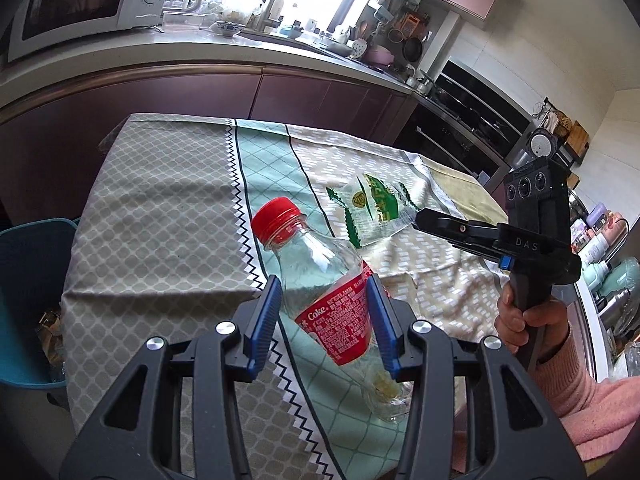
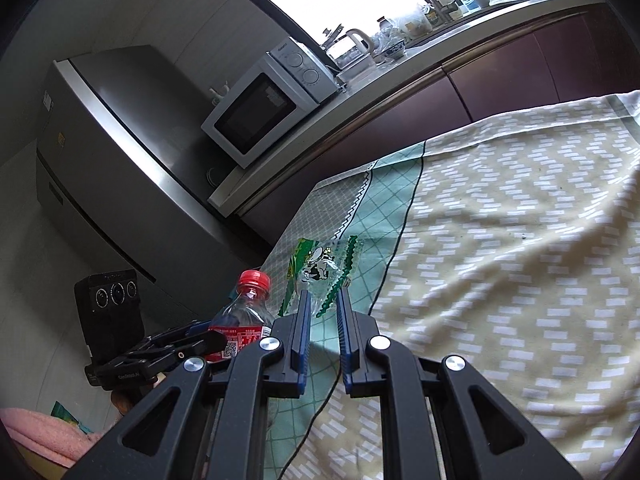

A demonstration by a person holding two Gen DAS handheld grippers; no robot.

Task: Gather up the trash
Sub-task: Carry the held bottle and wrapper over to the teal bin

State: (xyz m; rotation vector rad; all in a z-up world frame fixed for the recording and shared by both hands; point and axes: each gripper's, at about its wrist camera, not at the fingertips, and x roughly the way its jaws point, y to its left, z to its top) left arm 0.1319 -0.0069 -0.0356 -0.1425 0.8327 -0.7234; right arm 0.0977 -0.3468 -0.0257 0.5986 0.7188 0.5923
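The left gripper [image 1: 324, 300] is clamping a clear plastic Coke bottle [image 1: 320, 276] between its blue pads [image 1: 266, 320], which are pressing on the red label at the bottle's middle. The bottle is being held above the tabletop [image 1: 160, 216], tilted, its long axis running from the red cap [image 1: 278, 216] at the upper left, pointing away from the camera, down to the base at the lower right, nearer the camera. It is looking empty apart from a little yellowish residue near the base. The right gripper [image 2: 323, 300] is nearly closed and is pinching the edge of a crumpled clear wrapper [image 2: 320, 272] with green serrated edges and a cartoon cow print; in the left wrist view the same wrapper [image 1: 372, 208] is hanging at the tip of the right gripper [image 1: 420, 218], lifted over the patterned tablecloth. A hand [image 1: 524, 320] in a pink sleeve [image 1: 580, 384] is gripping the right gripper's handle. In the right wrist view the bottle [image 2: 244, 320] and the left gripper [image 2: 188, 344] are sitting just left of the wrapper. Beyond the tabletop a teal bin [image 1: 28, 304] is standing on the floor at the left, and a white microwave [image 2: 264, 100] is sitting on the kitchen counter beside a grey refrigerator [image 2: 120, 152].
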